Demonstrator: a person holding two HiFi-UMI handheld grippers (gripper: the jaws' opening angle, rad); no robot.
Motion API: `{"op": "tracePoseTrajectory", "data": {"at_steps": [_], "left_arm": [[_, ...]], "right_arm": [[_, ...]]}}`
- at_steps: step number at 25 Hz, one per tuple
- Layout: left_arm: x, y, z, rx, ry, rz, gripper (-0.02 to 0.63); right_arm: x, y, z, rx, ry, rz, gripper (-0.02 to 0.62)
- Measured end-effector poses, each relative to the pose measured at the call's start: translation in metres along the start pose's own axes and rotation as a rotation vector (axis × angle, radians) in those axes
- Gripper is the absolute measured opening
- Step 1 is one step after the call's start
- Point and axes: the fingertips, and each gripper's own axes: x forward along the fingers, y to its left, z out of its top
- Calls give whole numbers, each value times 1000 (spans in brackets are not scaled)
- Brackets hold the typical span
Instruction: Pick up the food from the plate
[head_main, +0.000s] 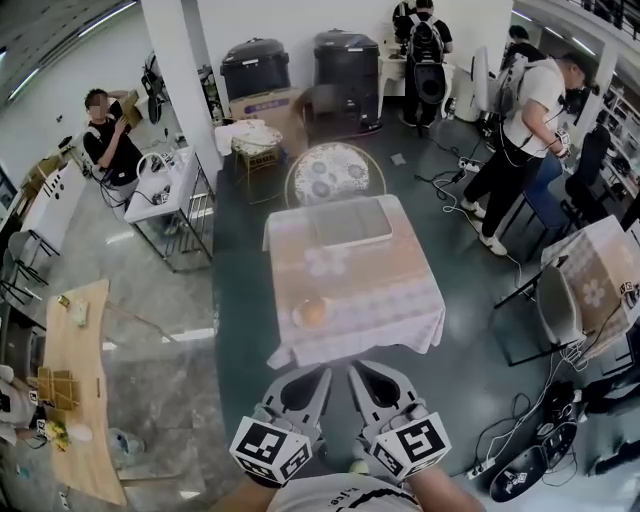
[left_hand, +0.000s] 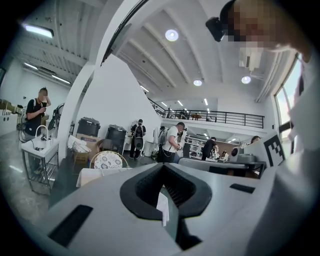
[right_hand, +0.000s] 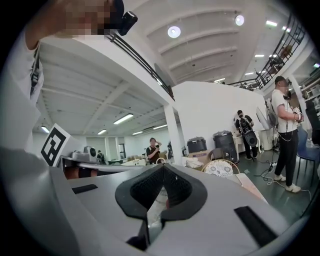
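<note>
Left claw (head_main: 319, 380) and right claw (head_main: 357, 378) are both pressed together, empty, side by side short of the desk (head_main: 395, 290), apart from the food (head_main: 313, 311) on its plate (head_main: 296, 319).

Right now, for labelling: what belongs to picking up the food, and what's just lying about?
Job: food, plate, left gripper, right gripper, both shut.
Lying about: grey tray, patterned chair, wooden table.

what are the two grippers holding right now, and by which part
Nothing. The left gripper and the right gripper are both shut with nothing between their jaws. The round orange food lies untouched on the cloth-covered table.
</note>
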Motion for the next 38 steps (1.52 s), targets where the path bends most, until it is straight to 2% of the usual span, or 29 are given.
{"op": "tracePoseTrajectory", "data": {"at_steps": [10,17,26,32,36,38], "left_arm": [[55,92,20,10,37,-74,6],[83,127,0,16,83,-89,6],[143,171,-42,25,130,-21,6],[171,209,-66,48,181,32,6],[181,221,-95,28,220,35,10],[189,226,-112,40,248,20,97]], "right_arm": [[96,-39,9,13,-7,-126,14],[129,-65,-6,49,25,-182,14],[185,-122,-33,80,60,-136,14],[231,-141,-59,111,114,-70,14],[240,-150,-85,132,152,-64,14],[242,-157,-96,143,152,-75,14]]}}
